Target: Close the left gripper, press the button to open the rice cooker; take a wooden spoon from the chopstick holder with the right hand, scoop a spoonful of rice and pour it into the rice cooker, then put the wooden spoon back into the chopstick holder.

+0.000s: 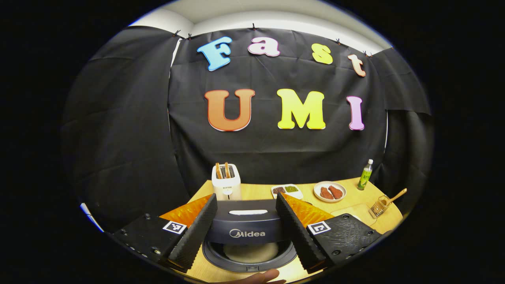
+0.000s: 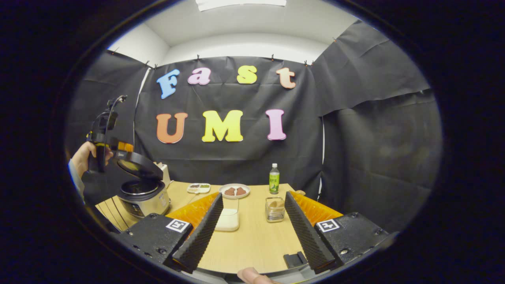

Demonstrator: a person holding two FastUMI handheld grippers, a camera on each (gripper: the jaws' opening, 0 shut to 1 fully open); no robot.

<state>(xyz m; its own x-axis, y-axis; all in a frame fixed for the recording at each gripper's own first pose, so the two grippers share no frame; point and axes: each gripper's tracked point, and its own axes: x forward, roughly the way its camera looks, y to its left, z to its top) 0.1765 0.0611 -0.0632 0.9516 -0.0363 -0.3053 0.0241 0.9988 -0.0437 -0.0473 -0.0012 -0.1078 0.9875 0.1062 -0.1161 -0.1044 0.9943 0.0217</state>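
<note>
Step in hand: we judge the lid-opening step done, since the rice cooker [image 2: 143,192] stands with its lid [image 2: 138,161] tilted up and its inner pot exposed; fetching the spoon is next.
Left gripper: in the left gripper view our left gripper [image 1: 245,232] hangs above the open cooker, jaws spread wide on either side of the raised lid and touching nothing. In the right gripper view we see it farther off, held by a hand [image 2: 83,157] behind the lid.
Right gripper: our right gripper [image 2: 254,232] hovers over the wooden table [image 2: 252,240], jaws spread apart and empty.
Wooden spoon: it stands in the chopstick holder [image 2: 274,210], its handle [image 1: 395,196] leaning out to the right in the left gripper view. The holder sits ahead of our right gripper, just inside its right finger.
Rice: we take the pale container [image 2: 227,219] near the left finger to hold it, though its contents are unclear.
Next move: we should bring the right gripper forward to the holder, line the jaws up across the spoon handle, pinch it and lift it straight out.
Risk: a loose grip may let the spoon twist.
</note>
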